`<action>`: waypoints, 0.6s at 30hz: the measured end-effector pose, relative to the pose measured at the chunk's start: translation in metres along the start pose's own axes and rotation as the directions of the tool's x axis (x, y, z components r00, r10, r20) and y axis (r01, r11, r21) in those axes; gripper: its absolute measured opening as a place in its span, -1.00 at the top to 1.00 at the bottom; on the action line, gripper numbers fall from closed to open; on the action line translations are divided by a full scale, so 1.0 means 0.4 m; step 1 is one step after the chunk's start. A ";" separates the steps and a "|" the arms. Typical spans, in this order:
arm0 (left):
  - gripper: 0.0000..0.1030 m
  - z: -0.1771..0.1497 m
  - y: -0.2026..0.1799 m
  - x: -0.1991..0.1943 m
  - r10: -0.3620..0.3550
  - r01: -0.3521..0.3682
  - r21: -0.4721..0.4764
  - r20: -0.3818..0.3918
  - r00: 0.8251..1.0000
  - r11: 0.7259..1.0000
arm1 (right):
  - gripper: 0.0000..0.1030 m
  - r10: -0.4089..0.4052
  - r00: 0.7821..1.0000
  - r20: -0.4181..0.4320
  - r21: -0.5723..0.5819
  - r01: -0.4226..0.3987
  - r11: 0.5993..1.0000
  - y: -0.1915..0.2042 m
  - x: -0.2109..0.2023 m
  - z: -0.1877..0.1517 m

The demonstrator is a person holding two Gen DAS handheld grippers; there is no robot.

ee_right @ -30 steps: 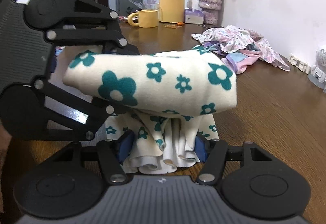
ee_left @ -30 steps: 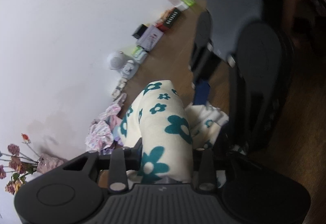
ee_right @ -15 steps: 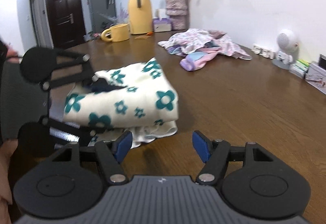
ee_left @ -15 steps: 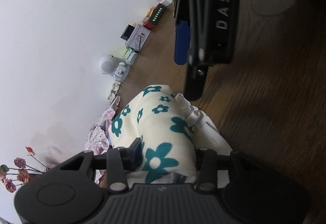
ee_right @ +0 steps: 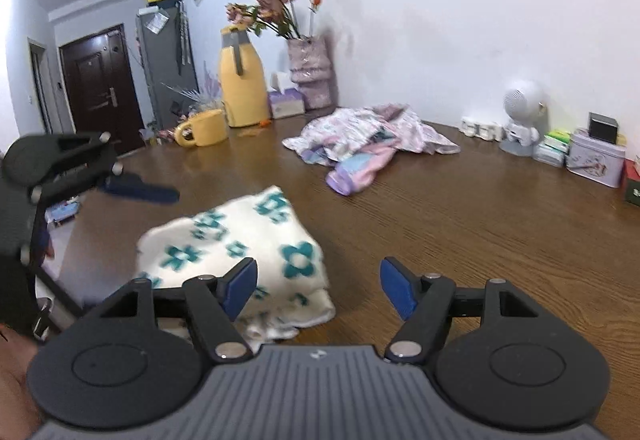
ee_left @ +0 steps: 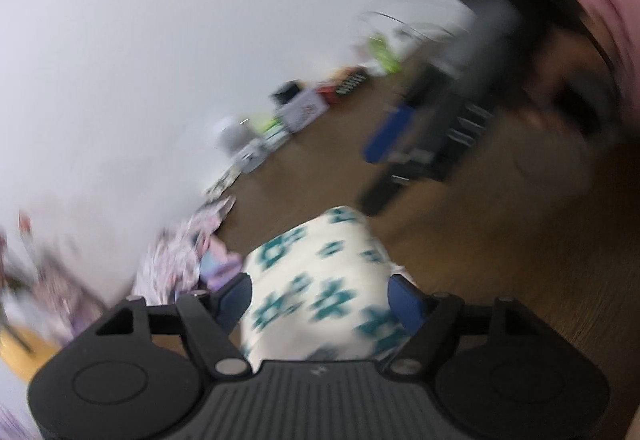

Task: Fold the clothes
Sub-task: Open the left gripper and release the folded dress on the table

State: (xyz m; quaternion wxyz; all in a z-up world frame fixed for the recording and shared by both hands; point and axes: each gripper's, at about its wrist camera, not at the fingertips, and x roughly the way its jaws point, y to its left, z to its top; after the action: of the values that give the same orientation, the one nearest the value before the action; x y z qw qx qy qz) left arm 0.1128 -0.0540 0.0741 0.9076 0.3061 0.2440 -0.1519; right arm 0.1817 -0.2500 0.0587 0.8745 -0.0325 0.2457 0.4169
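A folded cream garment with teal flowers point(ee_right: 240, 248) lies on the brown table point(ee_right: 480, 232). My right gripper point(ee_right: 318, 276) hovers just in front of it with its jaws opening; the pads touch nothing, and only the garment's near corner shows behind the gap. In the blurred left wrist view my left gripper point(ee_left: 320, 292) is above the garment point(ee_left: 320, 280), jaws opening and pads off the cloth. The right wrist view shows one blue finger point(ee_right: 140, 192) of the left gripper raised clear of the cloth. A blue finger point(ee_left: 388, 135) of the right gripper shows blurred beyond the garment.
A crumpled pile of pink and floral clothes point(ee_right: 368, 135) lies further back on the table. Along the wall stand a yellow jug point(ee_right: 242, 79), a yellow mug point(ee_right: 206, 127), a vase of flowers point(ee_right: 310, 75), a small white fan point(ee_right: 522, 107) and tins point(ee_right: 594, 155).
The right gripper drew back from the garment's lower layers. The left gripper, shut on the top fold until half a second ago, has spread its jaws and lifted. The garment now lies free.
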 end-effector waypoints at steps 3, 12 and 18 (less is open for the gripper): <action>-0.33 -0.044 0.121 -0.033 -0.035 0.034 -0.196 -0.003 0.999 0.980 | -0.28 0.025 1.000 0.014 -0.024 -0.025 0.999 0.048 0.010 0.018; 0.17 -0.158 0.229 0.041 -0.279 0.261 -0.442 0.024 0.960 0.858 | -0.03 0.041 0.996 -0.085 -0.144 -0.053 0.988 0.165 0.112 0.024; 0.16 -0.194 0.218 0.055 -0.346 0.340 -0.434 0.066 0.936 0.834 | -0.05 0.000 0.990 -0.143 -0.166 -0.024 0.986 0.186 0.134 -0.036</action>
State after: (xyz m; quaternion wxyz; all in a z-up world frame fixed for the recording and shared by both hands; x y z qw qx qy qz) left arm 0.1412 0.0589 0.0504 0.9091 0.0461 0.3294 -0.2507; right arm 0.1488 -0.1672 0.0328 0.8463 -0.1341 0.2718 0.4381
